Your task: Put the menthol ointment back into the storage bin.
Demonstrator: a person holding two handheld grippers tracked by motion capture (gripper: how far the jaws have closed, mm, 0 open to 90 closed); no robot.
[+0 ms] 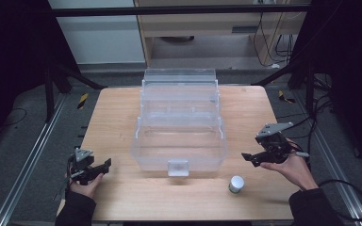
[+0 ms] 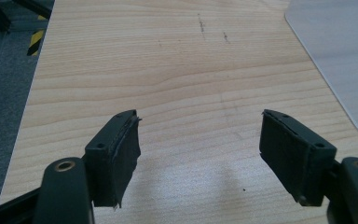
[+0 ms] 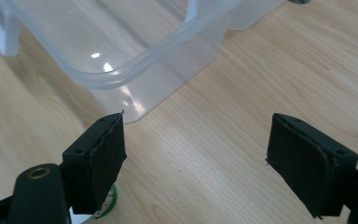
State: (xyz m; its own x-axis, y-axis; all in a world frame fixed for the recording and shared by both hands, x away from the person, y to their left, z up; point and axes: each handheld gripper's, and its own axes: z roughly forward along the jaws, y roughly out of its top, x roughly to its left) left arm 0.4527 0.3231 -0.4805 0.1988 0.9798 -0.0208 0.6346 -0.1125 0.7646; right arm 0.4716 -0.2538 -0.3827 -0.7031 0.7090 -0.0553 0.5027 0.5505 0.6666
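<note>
A clear plastic storage box (image 1: 180, 141) stands open in the middle of the wooden table (image 1: 118, 127), its lid tipped back behind it. A small white bottle with a green base (image 1: 236, 183) stands upright near the front edge, right of the box's latch. My right gripper (image 1: 247, 158) hovers open above the table, right of the box and behind the bottle, with nothing between its jaws. In the right gripper view the box's rim (image 3: 135, 65) lies ahead and the bottle (image 3: 105, 209) peeks out under the left jaw. My left gripper (image 1: 104, 165) rests open at the front left.
The box corner (image 2: 340, 56) shows at the right of the left gripper view. Metal rails run along both sides of the table, and dark floor with cables lies beyond. Bare wood stretches left of the box and along the front edge.
</note>
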